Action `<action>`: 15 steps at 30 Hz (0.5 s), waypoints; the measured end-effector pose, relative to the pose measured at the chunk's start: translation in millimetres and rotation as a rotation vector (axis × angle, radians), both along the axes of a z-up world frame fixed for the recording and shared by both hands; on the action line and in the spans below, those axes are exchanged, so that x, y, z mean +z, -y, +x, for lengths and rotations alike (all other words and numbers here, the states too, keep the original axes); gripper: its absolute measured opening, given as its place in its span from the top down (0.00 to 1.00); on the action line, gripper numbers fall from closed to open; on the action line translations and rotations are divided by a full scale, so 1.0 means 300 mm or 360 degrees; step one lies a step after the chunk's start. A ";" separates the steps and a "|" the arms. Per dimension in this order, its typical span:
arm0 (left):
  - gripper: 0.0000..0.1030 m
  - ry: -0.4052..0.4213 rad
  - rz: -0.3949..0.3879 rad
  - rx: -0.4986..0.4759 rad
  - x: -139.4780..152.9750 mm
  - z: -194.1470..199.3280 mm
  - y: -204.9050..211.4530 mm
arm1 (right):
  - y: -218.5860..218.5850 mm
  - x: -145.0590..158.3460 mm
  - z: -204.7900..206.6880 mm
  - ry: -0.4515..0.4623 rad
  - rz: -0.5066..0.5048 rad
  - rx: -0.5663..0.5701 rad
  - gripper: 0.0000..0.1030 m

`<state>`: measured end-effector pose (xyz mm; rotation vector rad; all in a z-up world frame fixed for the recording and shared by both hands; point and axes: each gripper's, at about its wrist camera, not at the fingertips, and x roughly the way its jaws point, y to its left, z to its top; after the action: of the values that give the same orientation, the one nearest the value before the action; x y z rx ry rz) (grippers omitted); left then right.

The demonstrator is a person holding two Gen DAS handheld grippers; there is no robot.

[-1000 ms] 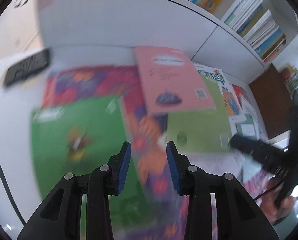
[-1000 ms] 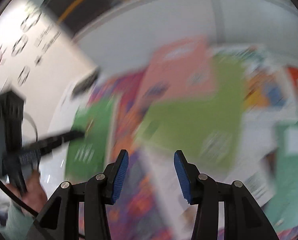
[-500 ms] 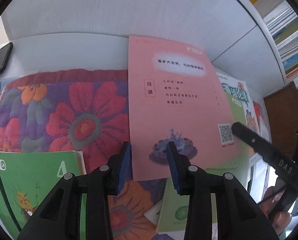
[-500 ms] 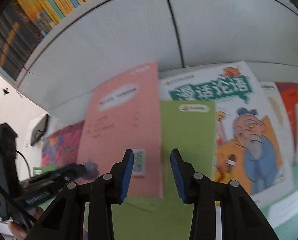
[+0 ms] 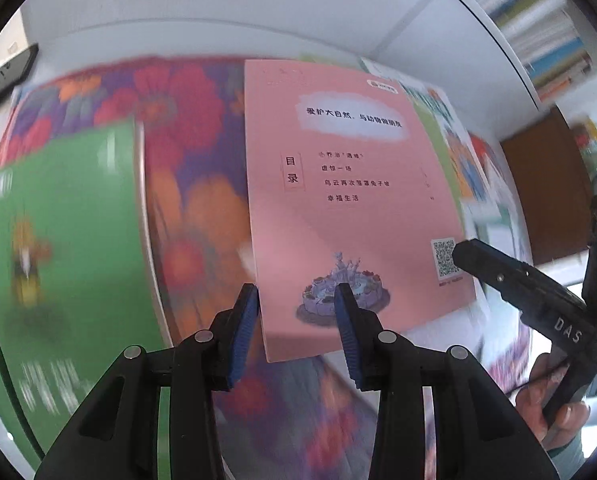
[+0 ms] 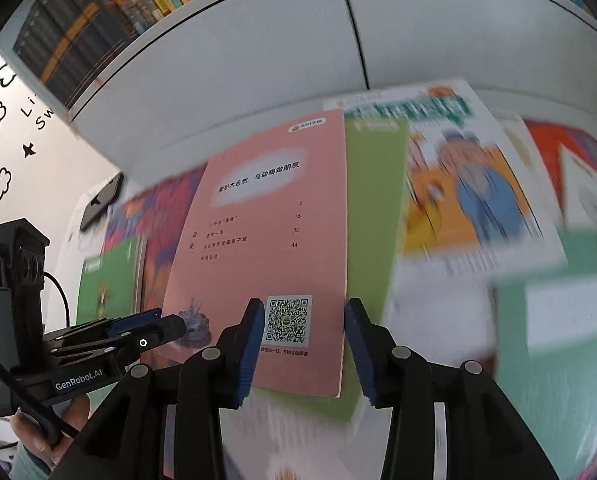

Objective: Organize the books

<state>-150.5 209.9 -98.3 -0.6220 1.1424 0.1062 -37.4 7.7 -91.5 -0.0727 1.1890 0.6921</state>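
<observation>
Your left gripper [image 5: 296,300] sits low in the frame's centre, its jaws spread apart. Your right gripper [image 6: 304,320] also gapes wide, reaching in from the lower right of the left view.

Bright even daylight; heavy motion blur toward edges, centre sharp; fisheye bending, dark corners.

We cannot read the green book [image 5: 66,248] at left: motion blur smears its cover, and the picture's edge cuts it off. The pink booklet [image 6: 270,240] hides much of the light green book [image 6: 372,216] beneath. Far right, the cartoon-cover book [image 6: 466,184] and the bookshelf spines [image 5: 538,28] blur past reading.
</observation>
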 end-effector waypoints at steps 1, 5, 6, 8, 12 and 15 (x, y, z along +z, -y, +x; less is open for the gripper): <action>0.66 -0.0008 -0.0011 -0.0027 0.004 -0.037 0.043 | 0.024 0.002 -0.019 -0.0006 -0.0002 -0.0005 0.59; 0.66 -0.0052 -0.0034 -0.0116 0.003 -0.149 0.182 | 0.185 -0.007 -0.145 -0.0082 0.0009 -0.0036 0.59; 0.66 -0.0063 -0.0041 -0.0131 -0.001 -0.168 0.206 | 0.222 -0.010 -0.179 -0.0089 0.0006 -0.0038 0.59; 0.66 -0.0102 -0.0057 -0.0174 -0.018 -0.227 0.287 | 0.284 -0.012 -0.233 -0.0103 -0.0003 -0.0042 0.59; 0.66 -0.0148 -0.0046 -0.0298 -0.047 -0.331 0.452 | 0.428 -0.049 -0.364 -0.0165 -0.0065 -0.0054 0.59; 0.66 -0.0127 -0.0016 -0.0355 -0.039 -0.378 0.515 | 0.519 -0.102 -0.438 -0.0256 -0.0108 -0.0018 0.59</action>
<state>-263.9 55.4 -110.0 -0.4990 1.2830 -0.0659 -168.8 -148.2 -122.1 -0.0684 1.3662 0.6571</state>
